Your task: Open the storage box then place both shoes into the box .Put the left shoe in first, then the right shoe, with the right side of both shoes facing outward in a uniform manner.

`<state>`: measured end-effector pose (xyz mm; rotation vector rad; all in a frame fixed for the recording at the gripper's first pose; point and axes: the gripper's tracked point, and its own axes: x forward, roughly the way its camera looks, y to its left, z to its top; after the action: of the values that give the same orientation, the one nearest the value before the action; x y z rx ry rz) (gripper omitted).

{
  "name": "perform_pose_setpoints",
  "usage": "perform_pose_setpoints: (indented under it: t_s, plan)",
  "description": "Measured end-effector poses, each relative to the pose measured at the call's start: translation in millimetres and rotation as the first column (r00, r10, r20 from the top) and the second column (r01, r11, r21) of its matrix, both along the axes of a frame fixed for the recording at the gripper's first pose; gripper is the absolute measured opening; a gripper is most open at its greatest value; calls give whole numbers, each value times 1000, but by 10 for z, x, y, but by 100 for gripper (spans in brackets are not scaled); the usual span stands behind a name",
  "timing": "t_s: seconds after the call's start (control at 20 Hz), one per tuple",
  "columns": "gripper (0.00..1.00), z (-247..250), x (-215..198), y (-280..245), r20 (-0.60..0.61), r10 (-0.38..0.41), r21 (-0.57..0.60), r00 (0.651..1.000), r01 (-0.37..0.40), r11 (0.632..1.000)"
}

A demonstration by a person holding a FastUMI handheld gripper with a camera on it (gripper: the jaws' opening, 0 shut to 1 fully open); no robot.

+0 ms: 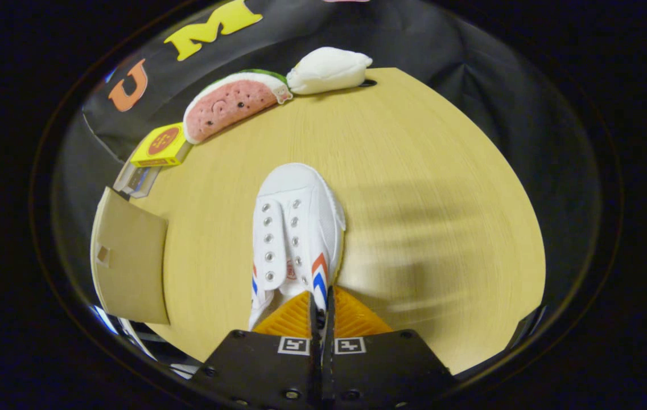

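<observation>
— Tabletop condition?
— Pale wooden table (414,171), white shoe (295,228) near its middle, toe pointing away.
— Gripper?
— Gripper (321,310) fingers pressed together, clamped on the shoe's right-side collar edge.
— Surroundings?
— Cardboard flap (130,262) left; watermelon plush (232,102) beyond.

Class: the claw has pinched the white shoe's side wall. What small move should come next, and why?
Probably lift the white shoe and carry it toward the cardboard box on the claw's left: both fingers press its upper edge, and the shoe seems to hang above the table.

Pale wooden table (414,171), black cloth wall (471,62)
</observation>
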<state>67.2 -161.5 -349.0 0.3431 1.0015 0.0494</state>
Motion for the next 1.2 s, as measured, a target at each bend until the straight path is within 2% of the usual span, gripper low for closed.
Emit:
perform_pose_setpoints:
  t_s: [0.3, 0.55, 0.95, 1.2]
  plan:
    - [1, 270, -196, 356, 4, -11, 83, 1000, 11, 996]
    - [1, 891, -398, 879, 40, -22, 156, 999, 16, 988]
    - [1, 1977, -564, 2343, 170, 6, 175, 985, -36, 984]
    - [1, 2060, -573, 3173, 179, 34, 144, 983, -60, 988]
